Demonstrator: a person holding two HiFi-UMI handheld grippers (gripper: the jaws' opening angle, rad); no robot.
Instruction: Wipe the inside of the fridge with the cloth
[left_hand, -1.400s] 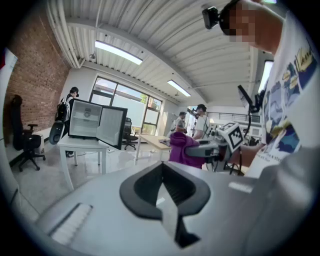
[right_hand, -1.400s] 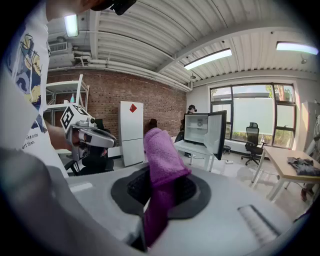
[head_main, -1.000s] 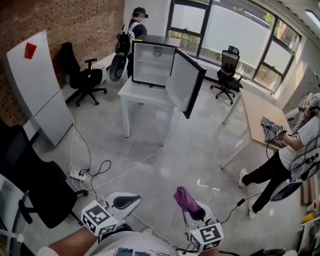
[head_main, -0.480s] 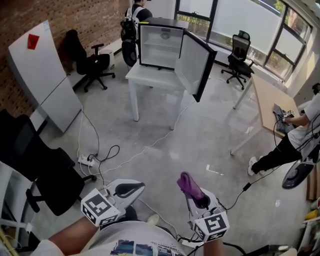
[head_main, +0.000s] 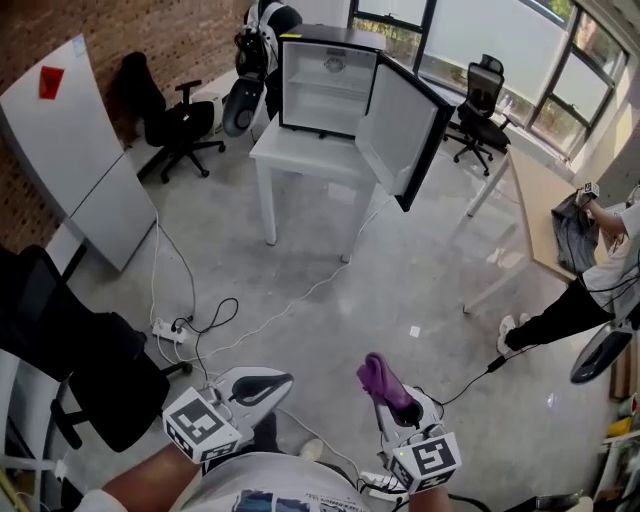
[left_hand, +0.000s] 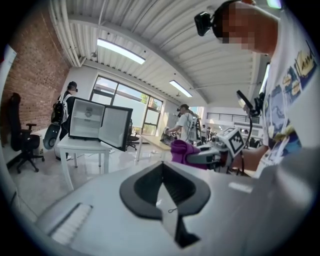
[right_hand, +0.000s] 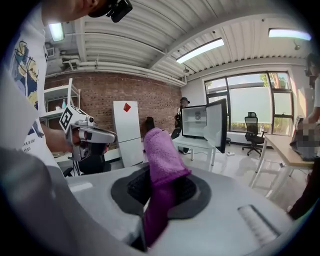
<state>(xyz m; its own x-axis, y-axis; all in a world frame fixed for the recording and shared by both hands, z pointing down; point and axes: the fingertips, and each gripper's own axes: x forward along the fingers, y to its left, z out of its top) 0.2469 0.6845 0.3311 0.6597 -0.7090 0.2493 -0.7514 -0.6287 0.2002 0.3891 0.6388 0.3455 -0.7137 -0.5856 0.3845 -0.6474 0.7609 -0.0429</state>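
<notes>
Cloth (right_hand: 161, 152) pinched in the right gripper (right_hand: 157, 192) (left gripper (left_hand: 162, 192) empty, jaws pressed together), the far-off open fridge (head_main: 325, 85) is best approached squarely.

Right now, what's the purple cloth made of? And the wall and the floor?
The cloth looks like soft microfibre or terry with a matte finish: its surface is fuzzy with tiny loops.
The wall is bare red-brown brick and looks rough: mortar lines show between the bricks.
The floor is probably polished concrete, grey and shiny: window light reflects off it.
</notes>
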